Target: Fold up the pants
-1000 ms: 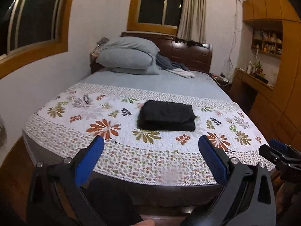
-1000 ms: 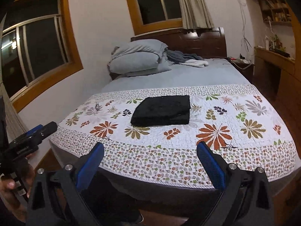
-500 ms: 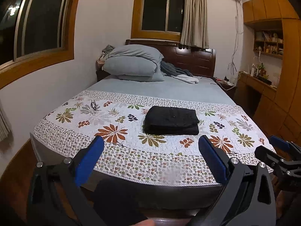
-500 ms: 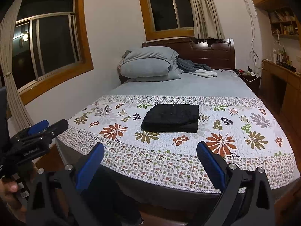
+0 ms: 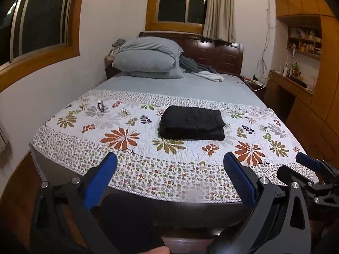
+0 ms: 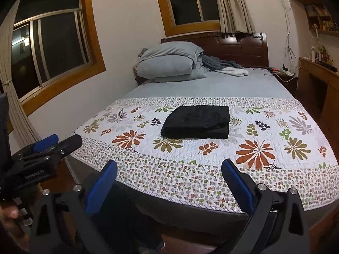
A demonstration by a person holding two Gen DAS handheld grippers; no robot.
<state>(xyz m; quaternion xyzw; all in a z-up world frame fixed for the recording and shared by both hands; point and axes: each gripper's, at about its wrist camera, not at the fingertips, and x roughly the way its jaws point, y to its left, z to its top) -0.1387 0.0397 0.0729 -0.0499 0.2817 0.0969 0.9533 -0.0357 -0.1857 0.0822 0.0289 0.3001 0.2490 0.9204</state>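
The black pants point(image 5: 191, 123) lie folded in a neat rectangle on the floral quilt point(image 5: 127, 135) in the middle of the bed; they also show in the right wrist view point(image 6: 198, 122). My left gripper point(image 5: 169, 167) is open and empty, held back beyond the foot of the bed. My right gripper point(image 6: 168, 169) is open and empty too, also off the foot of the bed. The right gripper shows at the right edge of the left wrist view point(image 5: 313, 169), and the left gripper at the left edge of the right wrist view point(image 6: 48, 146).
Grey pillows point(image 5: 148, 58) and a crumpled blanket point(image 5: 199, 68) lie at the wooden headboard point(image 5: 220, 55). A wall with windows runs along the left of the bed. Wooden cabinets and a desk point(image 5: 296, 89) stand at the right. Wooden floor point(image 5: 14, 182) surrounds the foot.
Both grippers have drawn back and up from the bed, so the bed and the folded pants look farther away. The pants have not moved. Both grippers stay open.
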